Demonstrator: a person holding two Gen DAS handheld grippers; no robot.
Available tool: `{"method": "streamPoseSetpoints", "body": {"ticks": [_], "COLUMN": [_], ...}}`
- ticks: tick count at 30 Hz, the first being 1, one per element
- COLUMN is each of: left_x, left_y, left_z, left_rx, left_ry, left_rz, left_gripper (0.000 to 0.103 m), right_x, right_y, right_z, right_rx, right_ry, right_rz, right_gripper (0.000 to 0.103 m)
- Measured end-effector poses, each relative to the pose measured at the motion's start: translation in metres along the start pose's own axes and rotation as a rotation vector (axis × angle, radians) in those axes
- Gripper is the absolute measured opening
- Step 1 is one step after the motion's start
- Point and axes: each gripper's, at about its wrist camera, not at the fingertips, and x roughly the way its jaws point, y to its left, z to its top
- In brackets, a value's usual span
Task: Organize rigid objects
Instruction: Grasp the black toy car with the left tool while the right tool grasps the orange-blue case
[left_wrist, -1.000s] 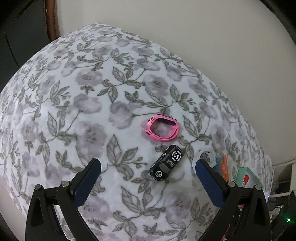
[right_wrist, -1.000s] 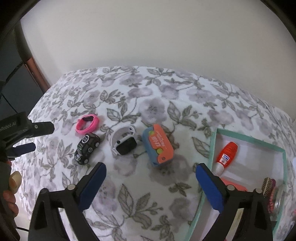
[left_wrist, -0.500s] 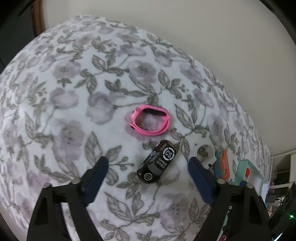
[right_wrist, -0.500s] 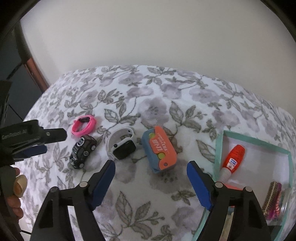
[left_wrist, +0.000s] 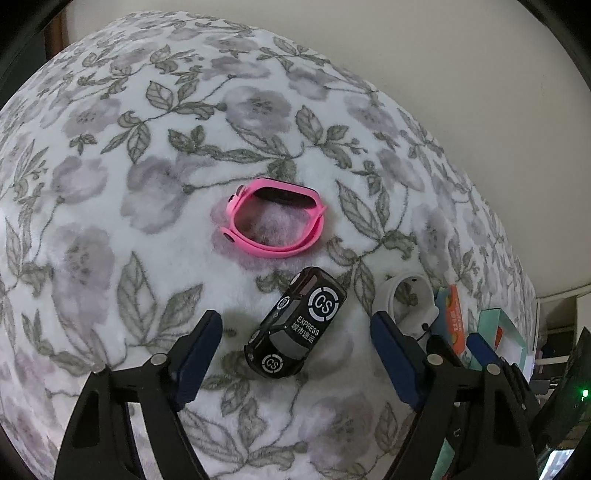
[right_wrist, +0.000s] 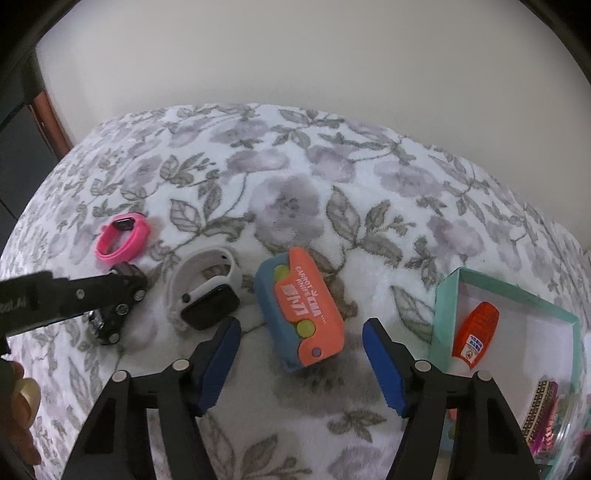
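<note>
A black toy car (left_wrist: 295, 325) marked "EXPRESS" lies on the floral blanket (left_wrist: 110, 184), between the blue pads of my left gripper (left_wrist: 295, 330). Its jaws are closing, with a gap still showing on each side of the car. Just beyond the car lies a pink wristband (left_wrist: 275, 221). My right gripper (right_wrist: 301, 330) straddles an orange and blue box (right_wrist: 303, 314). Those jaws are closing too, and the pads stand apart from the box. A white smartwatch (right_wrist: 207, 291) sits between the box and the car.
A teal tray (right_wrist: 447, 314) at the right holds a red glue bottle (right_wrist: 476, 332) and a small brush (right_wrist: 539, 410). A person's hand (right_wrist: 18, 406) shows at the lower left edge. A pale wall backs the blanket.
Both grippers have come down closer to the blanket and their jaws have narrowed. The car now sits between the left pads, the box between the right pads.
</note>
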Motion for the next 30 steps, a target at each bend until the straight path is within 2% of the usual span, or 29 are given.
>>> {"method": "streamPoseSetpoints", "body": {"ticks": [5, 8, 11, 15, 19, 22, 27, 29, 30], "left_x": [0.006, 0.011, 0.015, 0.016, 0.019, 0.020, 0.022, 0.022, 0.022], "left_y": [-0.004, -0.009, -0.013, -0.016, -0.023, -0.027, -0.031, -0.034, -0.036], "left_z": [0.001, 0.001, 0.001, 0.000, -0.001, -0.001, -0.002, -0.002, -0.002], "left_rx": [0.026, 0.042, 0.051, 0.057, 0.091, 0.111, 0.144, 0.156, 0.160], "left_ry": [-0.016, -0.022, -0.040, -0.057, -0.067, -0.077, -0.086, -0.086, -0.085], "left_rz": [0.017, 0.017, 0.040, 0.050, 0.091, 0.138, 0.158, 0.148, 0.153], "left_gripper": [0.075, 0.070, 0.070, 0.070, 0.069, 0.060, 0.056, 0.046, 0.046], "right_x": [0.010, 0.017, 0.024, 0.027, 0.028, 0.026, 0.021, 0.019, 0.018], "right_y": [0.000, -0.002, -0.001, 0.001, 0.000, 0.001, 0.005, 0.005, 0.004], "right_z": [0.003, 0.004, 0.005, 0.006, 0.005, 0.003, 0.002, 0.000, -0.001], "right_rx": [0.007, 0.031, 0.035, 0.023, 0.037, 0.041, 0.031, 0.025, 0.026], "right_ry": [0.014, 0.025, 0.041, 0.028, 0.014, -0.006, -0.025, -0.039, -0.044], "right_rz": [-0.012, 0.005, 0.009, -0.006, -0.004, -0.012, -0.037, -0.035, -0.028], "right_gripper": [0.062, 0.061, 0.060, 0.060, 0.059, 0.057, 0.052, 0.051, 0.051]}}
